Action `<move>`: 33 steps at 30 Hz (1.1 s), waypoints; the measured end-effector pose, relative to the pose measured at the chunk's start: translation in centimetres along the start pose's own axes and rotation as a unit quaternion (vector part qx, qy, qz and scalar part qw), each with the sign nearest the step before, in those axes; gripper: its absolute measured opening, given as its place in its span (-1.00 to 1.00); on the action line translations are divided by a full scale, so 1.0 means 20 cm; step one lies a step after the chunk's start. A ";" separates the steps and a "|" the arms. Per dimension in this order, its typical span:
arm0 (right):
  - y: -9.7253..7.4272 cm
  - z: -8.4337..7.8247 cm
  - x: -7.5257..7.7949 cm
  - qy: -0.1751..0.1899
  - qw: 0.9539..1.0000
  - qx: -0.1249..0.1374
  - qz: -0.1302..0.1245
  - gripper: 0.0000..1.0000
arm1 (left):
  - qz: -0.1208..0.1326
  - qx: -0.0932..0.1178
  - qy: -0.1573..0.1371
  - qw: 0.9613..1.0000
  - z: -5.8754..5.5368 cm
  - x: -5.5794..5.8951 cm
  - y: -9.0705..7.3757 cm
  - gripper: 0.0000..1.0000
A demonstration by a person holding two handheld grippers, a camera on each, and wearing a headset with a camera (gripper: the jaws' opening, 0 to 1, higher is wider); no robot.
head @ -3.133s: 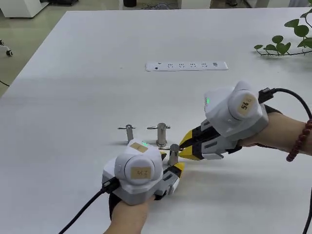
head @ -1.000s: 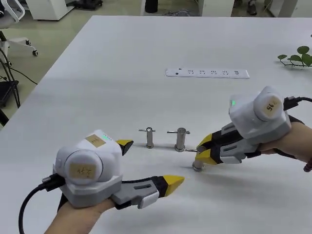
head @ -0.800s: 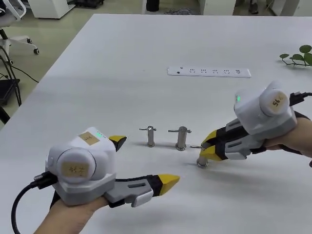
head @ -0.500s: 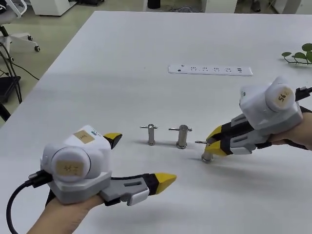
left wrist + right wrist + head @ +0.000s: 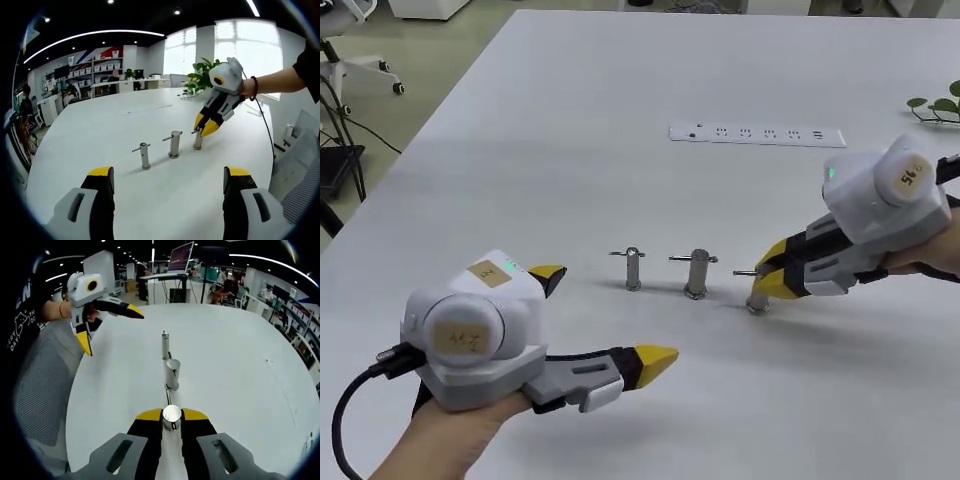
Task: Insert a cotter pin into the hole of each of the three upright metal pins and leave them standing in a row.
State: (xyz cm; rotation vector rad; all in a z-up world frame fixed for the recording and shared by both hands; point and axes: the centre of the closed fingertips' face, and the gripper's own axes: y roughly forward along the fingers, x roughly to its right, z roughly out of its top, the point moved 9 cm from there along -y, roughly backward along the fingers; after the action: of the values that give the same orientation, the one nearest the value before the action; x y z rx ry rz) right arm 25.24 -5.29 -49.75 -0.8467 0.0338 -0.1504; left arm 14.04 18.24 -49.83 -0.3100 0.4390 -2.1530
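Sliding 3rd pin (image 5: 757, 303), clamped in right gripper (image 5: 770, 280), level with 2 pins (image 5: 697, 272) ahead | left gripper (image 5: 604, 313) backing off, wide | row nearly done

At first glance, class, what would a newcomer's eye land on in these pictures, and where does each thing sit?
The right gripper, at the right side of the table, is shut on the rightmost metal pin, which ends a row with the middle pin and left pin, both upright. The left gripper hangs open at the near left, its yellow-tipped jaws spread wide, apart from the row.
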 end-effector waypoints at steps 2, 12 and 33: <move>0.00 0.00 0.01 -0.002 1.000 -0.001 0.000 -0.84 | 0.000 0.000 0.001 1.000 0.00 0.00 0.00 0.79; 0.01 0.00 0.05 -0.007 1.000 -0.001 0.003 -0.84 | 0.004 -0.004 0.001 1.000 0.00 -0.01 0.00 0.76; 0.01 0.00 0.10 -0.009 1.000 -0.005 0.029 -0.83 | 0.002 -0.009 0.006 1.000 -0.01 -0.01 0.01 0.77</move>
State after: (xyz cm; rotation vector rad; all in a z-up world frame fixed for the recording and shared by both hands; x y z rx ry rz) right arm 27.28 -5.50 -49.93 -0.8564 0.0430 -0.0884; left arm 14.18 18.27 -50.18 -0.3069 0.4662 -2.1498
